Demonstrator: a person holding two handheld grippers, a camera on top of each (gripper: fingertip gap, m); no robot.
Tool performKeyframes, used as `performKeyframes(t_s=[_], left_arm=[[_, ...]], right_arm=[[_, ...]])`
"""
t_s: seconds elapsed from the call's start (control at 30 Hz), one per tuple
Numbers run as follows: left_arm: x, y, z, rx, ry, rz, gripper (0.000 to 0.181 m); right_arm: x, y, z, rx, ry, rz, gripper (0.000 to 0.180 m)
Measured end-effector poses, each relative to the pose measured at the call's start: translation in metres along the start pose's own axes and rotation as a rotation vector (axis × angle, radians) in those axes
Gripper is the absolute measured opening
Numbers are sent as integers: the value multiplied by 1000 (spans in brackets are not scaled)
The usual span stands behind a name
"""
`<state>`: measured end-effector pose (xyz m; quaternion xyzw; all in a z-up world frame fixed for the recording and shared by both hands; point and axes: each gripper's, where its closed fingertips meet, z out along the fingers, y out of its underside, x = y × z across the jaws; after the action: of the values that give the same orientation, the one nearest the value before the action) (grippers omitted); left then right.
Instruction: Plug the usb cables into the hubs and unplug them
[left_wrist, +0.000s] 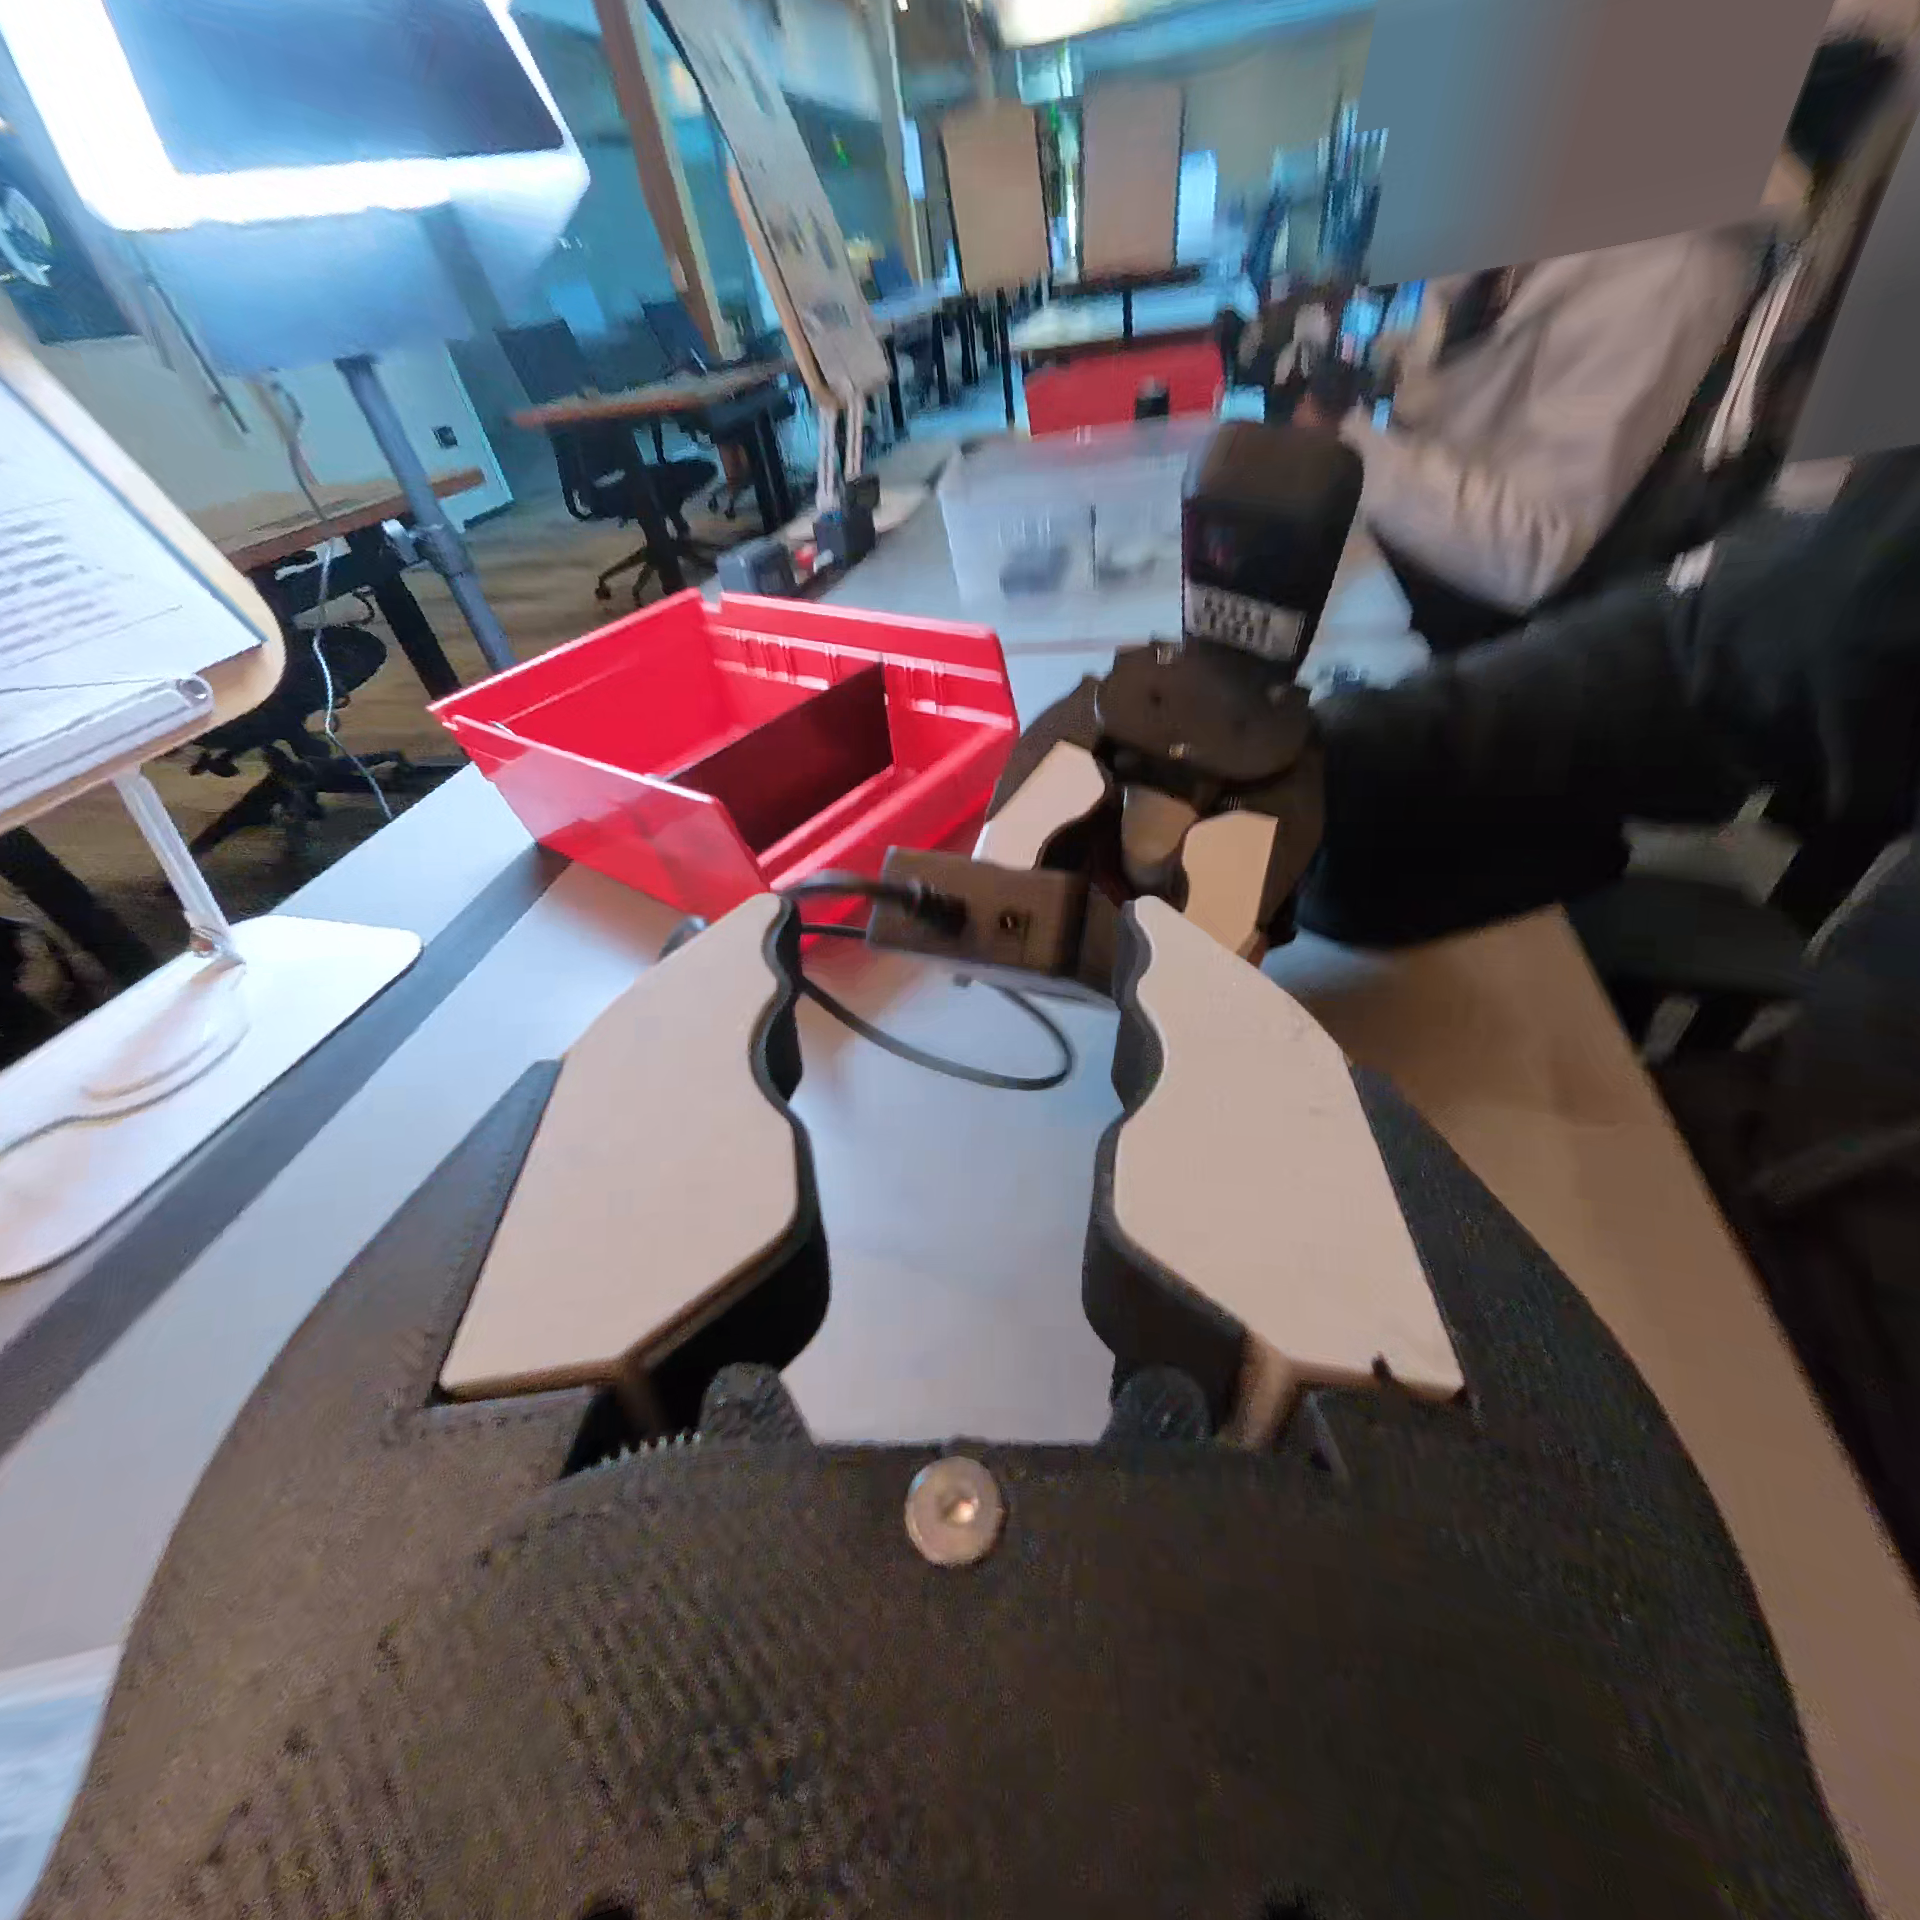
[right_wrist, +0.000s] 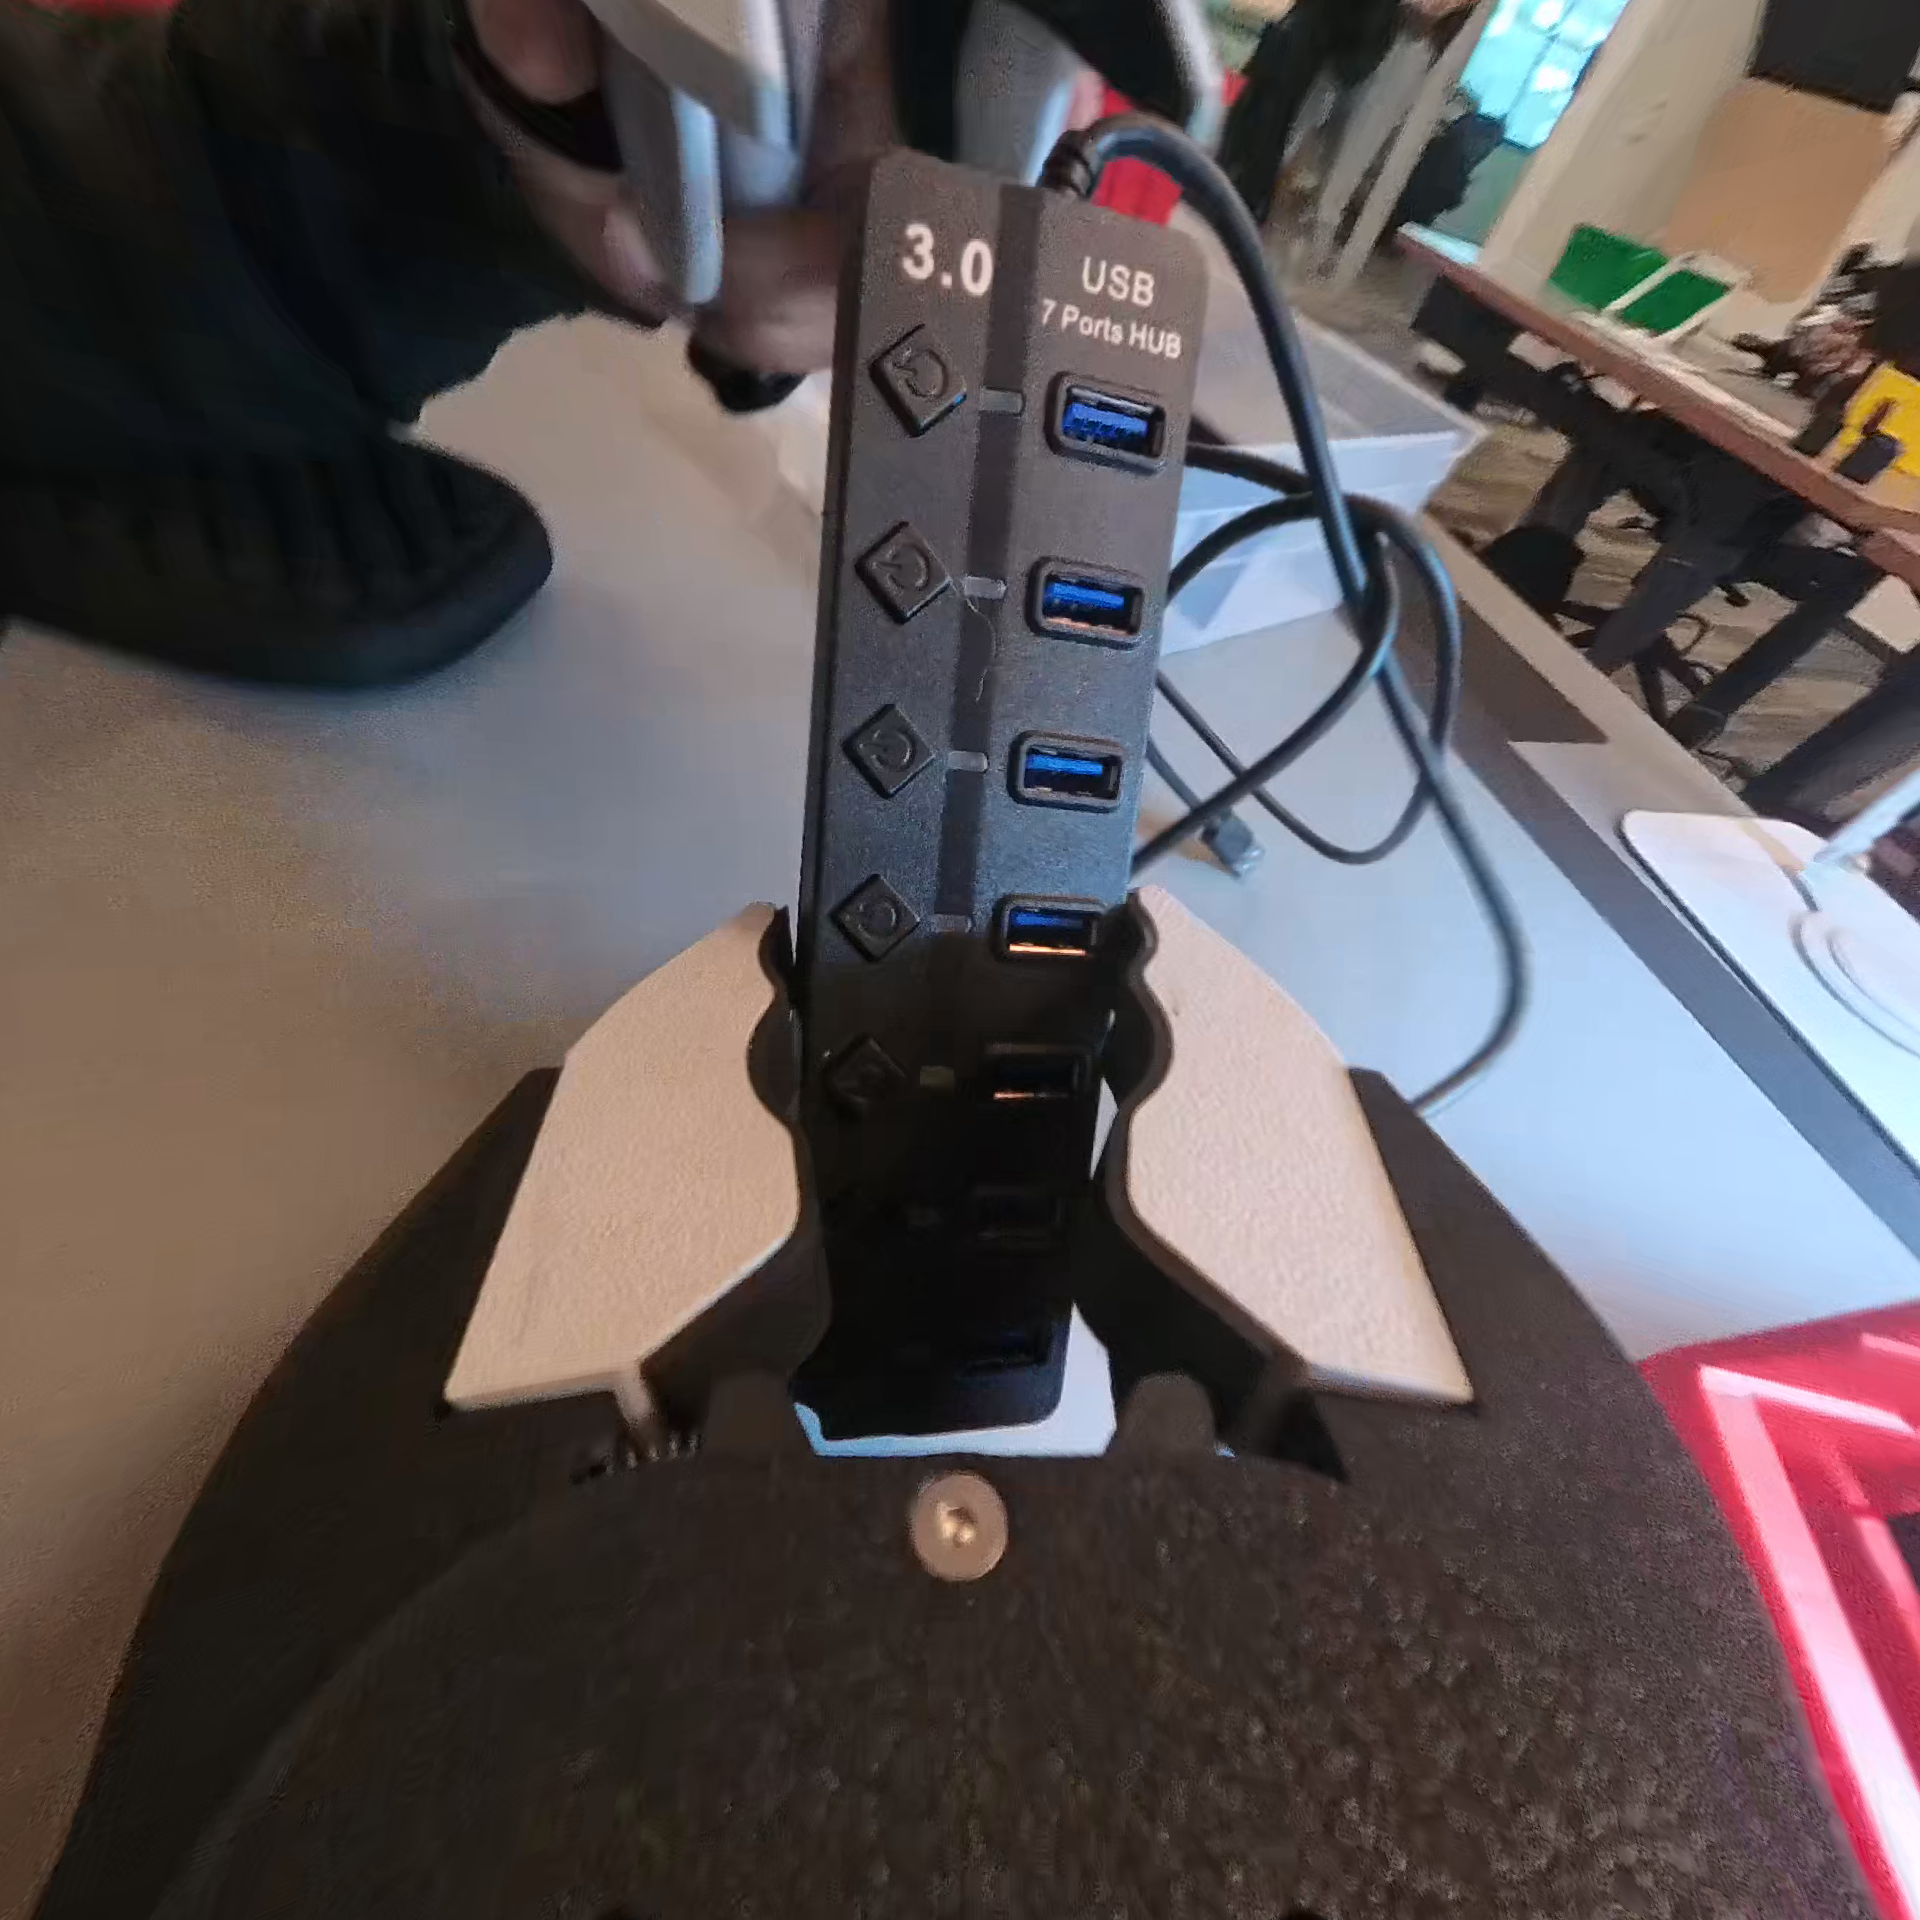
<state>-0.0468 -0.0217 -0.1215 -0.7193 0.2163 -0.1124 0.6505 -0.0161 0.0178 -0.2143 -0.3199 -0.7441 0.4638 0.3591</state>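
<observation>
Grey table (right_wrist: 364, 935): your right gripper (right_wrist: 956, 925) clamps the black hub (right_wrist: 997, 582); left gripper (left_wrist: 951, 925), jaws apart, must fetch the loose plug (right_wrist: 1236, 847).

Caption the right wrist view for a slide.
Right gripper clamps a black multi-port USB hub, ports empty, its black cable looping over the grey table.

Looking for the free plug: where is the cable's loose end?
In the right wrist view, the plug lies on the table, right of the hub.
</observation>
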Motion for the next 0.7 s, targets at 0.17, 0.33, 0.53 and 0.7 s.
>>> performKeyframes(t_s=[0.17,0.33,0.53,0.7], left_arm=[[1,8,-8,10,110,-174,59],[33,28,31,-23,210,-207,66],[37,36,46,-11,177,-176,53],[43,38,42,8,273,-210,52]], right_arm=[[22,-17,-15,156,55,125,57],[-6,-22,-2,147,-28,114,57],[-22,-17,6,117,-78,107,57],[-32,-20,3,130,-143,110,59]])
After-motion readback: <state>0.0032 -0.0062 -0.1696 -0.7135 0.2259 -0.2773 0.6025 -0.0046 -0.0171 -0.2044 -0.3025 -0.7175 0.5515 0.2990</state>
